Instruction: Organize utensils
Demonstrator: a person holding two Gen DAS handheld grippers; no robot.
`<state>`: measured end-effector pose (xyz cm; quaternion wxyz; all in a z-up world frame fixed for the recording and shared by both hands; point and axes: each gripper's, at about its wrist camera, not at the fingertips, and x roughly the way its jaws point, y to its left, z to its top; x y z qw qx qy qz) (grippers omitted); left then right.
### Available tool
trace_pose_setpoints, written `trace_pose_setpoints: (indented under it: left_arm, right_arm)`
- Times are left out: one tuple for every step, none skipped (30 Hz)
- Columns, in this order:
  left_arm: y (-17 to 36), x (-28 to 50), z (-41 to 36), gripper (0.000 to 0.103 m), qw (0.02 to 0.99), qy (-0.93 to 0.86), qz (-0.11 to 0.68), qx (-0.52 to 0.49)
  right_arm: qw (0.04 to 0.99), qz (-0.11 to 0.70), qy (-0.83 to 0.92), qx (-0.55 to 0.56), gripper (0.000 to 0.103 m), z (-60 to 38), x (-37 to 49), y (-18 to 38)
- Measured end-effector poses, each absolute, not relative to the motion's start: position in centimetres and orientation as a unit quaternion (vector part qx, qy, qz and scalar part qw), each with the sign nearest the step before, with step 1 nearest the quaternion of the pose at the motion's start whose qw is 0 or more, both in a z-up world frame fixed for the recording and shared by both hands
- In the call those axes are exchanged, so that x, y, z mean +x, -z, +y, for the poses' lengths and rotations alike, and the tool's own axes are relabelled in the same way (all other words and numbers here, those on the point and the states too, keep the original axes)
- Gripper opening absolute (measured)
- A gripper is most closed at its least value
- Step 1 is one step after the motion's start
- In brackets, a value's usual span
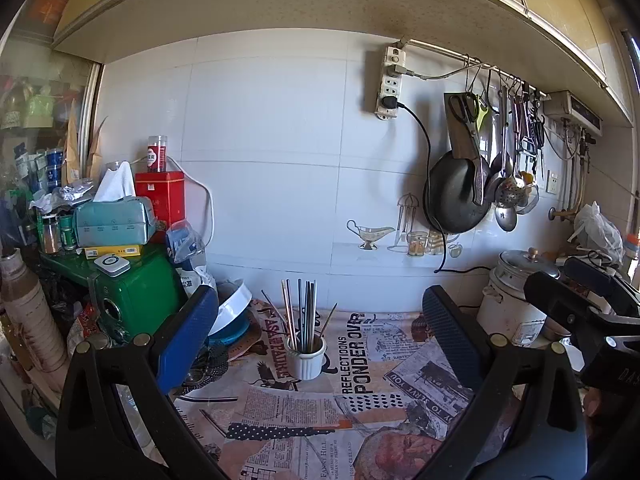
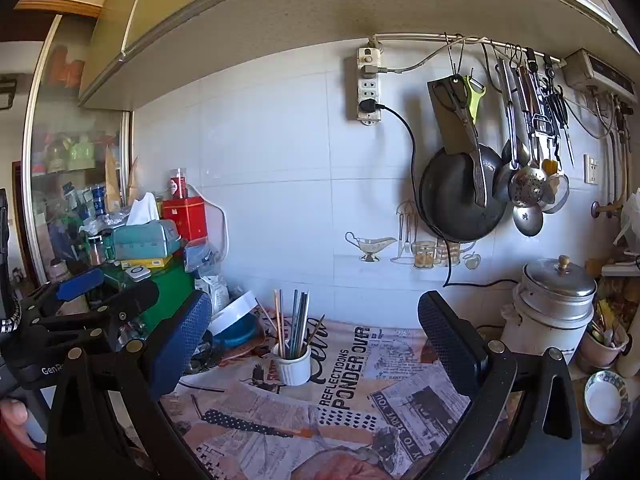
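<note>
Blue-padded fingers of the left gripper (image 1: 320, 344) spread wide apart, nothing between them, held above the newsprint-patterned cloth (image 1: 304, 412) on the counter. Same stance for the right gripper (image 2: 316, 340): jaws wide, empty, above the same cloth (image 2: 340, 412).

Just beyond both, near the cloth's far edge: a white ribbed cup (image 1: 306, 360) standing upright, packed with chopsticks (image 1: 301, 312) that lean a little against the rim. Same cup (image 2: 293, 365) and chopsticks (image 2: 294, 320) seen from the right wrist, left of centre there. One loose stick (image 1: 329, 319) slanting beside the cup; whether it rests on the rim, unclear.

Left of the cup: a tilted blue-and-white bowl (image 1: 231, 316), then a green box (image 1: 136, 296) stacked with a tissue pack (image 1: 114, 222) and a red tin (image 1: 160, 192).

Only from the left wrist: the right gripper's black frame (image 1: 592, 312) at the right edge, well apart from the cup. Only from the right wrist: the left gripper (image 2: 92, 300) low at the left, a fingertip of the person's hand (image 2: 14, 414) under it, plus a small patterned bowl (image 2: 606, 398) and a pot of utensils (image 2: 604, 340) at the far right.

Farther back, right side: a lidded metal pot (image 2: 554, 300) against the wall.

On the white tiled wall: a power strip (image 2: 369, 84) with a black cord, and a rail (image 2: 480, 42) hung with a cleaver (image 2: 454, 120), scissors, a dark pan (image 2: 456, 204), ladles and a skimmer (image 2: 528, 186).
</note>
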<state>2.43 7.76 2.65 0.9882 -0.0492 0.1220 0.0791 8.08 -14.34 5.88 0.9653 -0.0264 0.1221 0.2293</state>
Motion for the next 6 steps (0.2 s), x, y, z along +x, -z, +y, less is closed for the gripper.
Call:
trace_pose_setpoints:
  left_arm:
    - [-2.62, 2.45, 7.8, 0.102, 0.988, -0.08, 0.121, -0.049]
    - [-2.6, 2.54, 7.81, 0.102, 0.988, -0.08, 0.121, -0.049]
    - [-2.58, 2.65, 7.84, 0.102, 0.988, -0.08, 0.122, -0.048]
    - [-2.55, 2.76, 7.85, 0.102, 0.988, -0.08, 0.123, -0.047]
    - [-2.52, 2.91, 7.87, 0.102, 0.988, -0.08, 0.124, -0.046]
    - [-2.49, 3.0, 7.91, 0.102, 0.988, -0.08, 0.125, -0.045]
  right_arm:
    - [0.965, 0.122, -0.23, -0.025, 0.103, -14.34, 8.14, -5.9]
    - [0.965, 0.121, -0.229, -0.025, 0.103, -14.27, 8.18, -5.89]
    - [0.965, 0.121, -0.23, -0.024, 0.103, -14.27, 8.25, -5.88]
    - [0.965, 0.122, -0.231, -0.024, 0.103, -14.27, 8.36, -5.88]
    - [0.965, 0.122, -0.232, -0.023, 0.103, -14.26, 8.49, -5.88]
    - [0.965, 0.122, -0.232, -0.022, 0.103, -14.24, 8.64, -5.89]
